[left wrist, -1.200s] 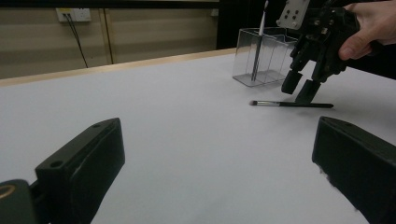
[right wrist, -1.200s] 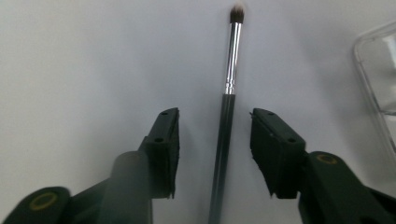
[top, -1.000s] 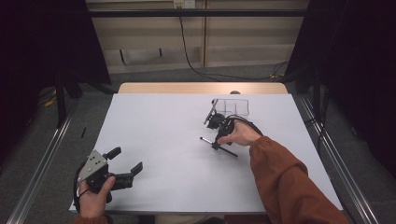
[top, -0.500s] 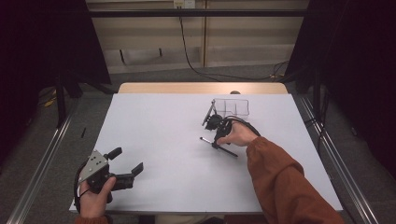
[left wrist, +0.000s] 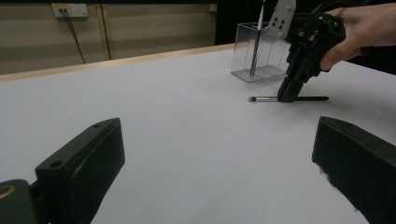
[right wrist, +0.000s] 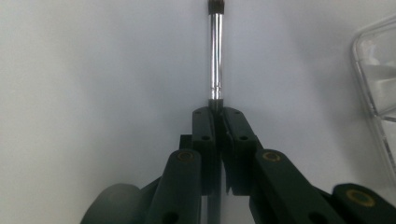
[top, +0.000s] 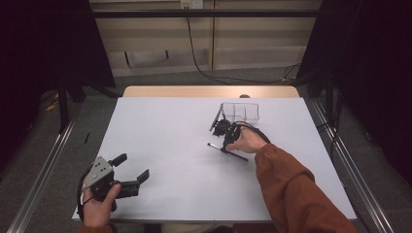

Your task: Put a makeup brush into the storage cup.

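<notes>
A thin black brush [top: 215, 146] with a silver ferrule [right wrist: 215, 56] lies flat on the white table [top: 170, 136], right of centre. My right gripper [top: 224, 141] points down at its middle; its jaws have just been closing and are now shut on the handle [right wrist: 219, 114]. The left gripper view shows that gripper [left wrist: 286, 95] pinching the brush [left wrist: 264, 99] against the table. My left gripper [top: 132, 166] rests near the front left corner, open with nothing between its jaws [left wrist: 215, 177].
A clear plastic organizer [top: 241, 111] stands just behind the right gripper, with another brush [left wrist: 256, 46] upright in it. Its corner appears at the right edge of the right gripper view [right wrist: 376, 70]. The table's wooden far edge [top: 209, 91] lies beyond.
</notes>
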Tool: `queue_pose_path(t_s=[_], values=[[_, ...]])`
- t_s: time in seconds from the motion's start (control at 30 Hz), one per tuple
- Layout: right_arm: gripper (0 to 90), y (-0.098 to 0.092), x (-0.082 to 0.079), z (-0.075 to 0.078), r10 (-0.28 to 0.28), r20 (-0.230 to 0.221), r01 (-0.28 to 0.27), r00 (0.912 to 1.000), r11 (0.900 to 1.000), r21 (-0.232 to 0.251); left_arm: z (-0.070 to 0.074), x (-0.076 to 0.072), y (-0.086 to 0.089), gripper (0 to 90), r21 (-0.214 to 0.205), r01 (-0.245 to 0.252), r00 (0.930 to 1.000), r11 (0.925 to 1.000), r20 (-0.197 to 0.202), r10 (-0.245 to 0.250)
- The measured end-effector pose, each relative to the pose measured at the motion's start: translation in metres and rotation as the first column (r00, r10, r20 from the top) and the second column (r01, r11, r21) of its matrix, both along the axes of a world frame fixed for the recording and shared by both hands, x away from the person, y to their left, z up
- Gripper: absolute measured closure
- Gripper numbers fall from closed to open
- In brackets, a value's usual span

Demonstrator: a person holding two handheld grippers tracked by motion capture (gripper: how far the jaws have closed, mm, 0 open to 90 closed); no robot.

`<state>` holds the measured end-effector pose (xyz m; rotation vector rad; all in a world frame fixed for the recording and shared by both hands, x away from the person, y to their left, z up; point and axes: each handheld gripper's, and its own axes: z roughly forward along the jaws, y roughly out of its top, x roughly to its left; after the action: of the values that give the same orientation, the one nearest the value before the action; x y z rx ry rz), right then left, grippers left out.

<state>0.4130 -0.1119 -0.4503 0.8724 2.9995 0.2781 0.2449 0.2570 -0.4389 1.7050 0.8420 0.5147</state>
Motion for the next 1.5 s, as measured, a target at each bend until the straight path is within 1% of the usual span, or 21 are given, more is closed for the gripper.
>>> queue_pose_path(t_s=[0.13,0.17,0.23,0.3,0.33,0.37,0.47,0.53,0.63,0.8,0.83,0.87,0.9,0.97,1.1,1.17,1.27,1.37,1.43,1.5], values=[[84.5,-0.003,0.000,0.000,-0.012,-0.005,0.012,0.9999,0.9998,0.015,0.000,0.000,0.000,2.5,0.001,-0.001,1.0000,1.0000,0.002,0.001],[84.5,-0.004,0.000,0.000,-0.012,-0.001,0.012,0.9999,0.9997,0.023,0.000,0.000,0.000,2.5,0.002,-0.001,1.0000,1.0000,0.002,0.001],[84.5,-0.003,-0.001,0.000,-0.024,0.004,0.024,0.9997,0.9994,0.025,0.000,0.000,0.000,2.5,0.000,-0.002,1.0000,1.0000,0.004,0.002],[84.5,-0.005,0.000,0.001,-0.023,0.010,0.022,0.9997,0.9994,0.025,0.000,0.000,0.000,2.5,-0.001,-0.002,1.0000,1.0000,0.003,0.002],[84.5,-0.006,0.000,0.002,-0.024,0.003,0.024,0.9997,0.9992,0.031,0.000,0.000,0.000,2.5,-0.001,-0.002,1.0000,1.0000,0.003,0.002],[84.5,-0.007,-0.001,0.003,-0.032,0.009,0.031,0.9995,0.9990,0.032,0.000,0.000,0.000,2.5,-0.001,-0.002,1.0000,1.0000,0.003,0.002],[84.5,-0.010,-0.001,0.006,-0.040,0.007,0.039,0.9992,0.9981,0.047,0.000,0.001,0.000,2.5,0.004,-0.002,1.0000,1.0000,0.001,0.002],[84.5,-0.011,-0.002,0.008,-0.037,0.010,0.037,0.9993,0.9979,0.054,-0.001,0.001,-0.001,2.6,0.001,-0.010,0.9999,0.9999,-0.005,0.010],[84.5,-0.015,-0.003,0.012,-0.046,0.012,0.045,0.9988,0.9955,0.083,0.000,0.001,0.000,2.5,0.003,-0.009,1.0000,1.0000,-0.003,0.009],[84.5,-0.020,-0.006,0.018,-0.061,0.013,0.059,0.9981,0.9907,0.123,0.000,0.000,0.000,2.5,-0.006,-0.010,0.9999,0.9999,-0.005,0.010],[84.5,-0.021,-0.007,0.019,-0.058,0.018,0.055,0.9982,0.9899,0.131,0.000,0.000,0.000,2.5,-0.006,-0.010,0.9999,0.9999,-0.006,0.010],[84.5,-0.022,-0.008,0.020,-0.073,0.007,0.071,0.9973,0.9877,0.139,0.000,0.000,0.000,2.5,-0.001,-0.009,0.9999,1.0000,-0.003,0.009],[84.5,-0.024,-0.008,0.020,-0.068,0.015,0.065,0.9976,0.9872,0.145,0.000,-0.001,0.000,2.5,0.000,-0.010,1.0000,1.0000,-0.001,0.010],[84.5,-0.026,-0.009,0.022,-0.078,0.017,0.075,0.9968,0.9846,0.158,0.001,-0.002,0.000,2.5,0.001,-0.007,1.0000,1.0000,0.000,0.007],[84.5,-0.030,-0.011,0.027,-0.088,0.025,0.081,0.9958,0.9746,0.209,0.001,-0.003,0.001,2.5,0.004,-0.015,0.9999,0.9999,0.005,0.015],[84.5,-0.032,-0.012,0.028,-0.088,0.031,0.079,0.9956,0.9723,0.220,0.000,-0.003,0.002,2.5,0.005,-0.016,0.9999,0.9999,0.005,0.016],[84.5,-0.035,-0.013,0.029,-0.097,0.036,0.085,0.9946,0.9648,0.249,0.000,-0.004,0.001,2.5,0.003,-0.015,0.9999,0.9999,0.003,0.015],[84.5,-0.038,-0.015,0.032,-0.111,0.046,0.093,0.9928,0.9524,0.290,0.000,-0.004,0.002,2.5,0.004,-0.018,0.9998,0.9998,0.004,0.018],[84.5,-0.040,-0.017,0.033,-0.109,0.048,0.089,0.9928,0.9482,0.305,0.001,-0.003,0.002,2.5,0.005,-0.022,0.9997,0.9997,0.006,0.022],[84.5,-0.043,-0.020,0.035,-0.112,0.058,0.087,0.9920,0.9399,0.330,0.000,-0.003,0.002,2.5,0.004,-0.023,0.9997,0.9997,0.005,0.023]])
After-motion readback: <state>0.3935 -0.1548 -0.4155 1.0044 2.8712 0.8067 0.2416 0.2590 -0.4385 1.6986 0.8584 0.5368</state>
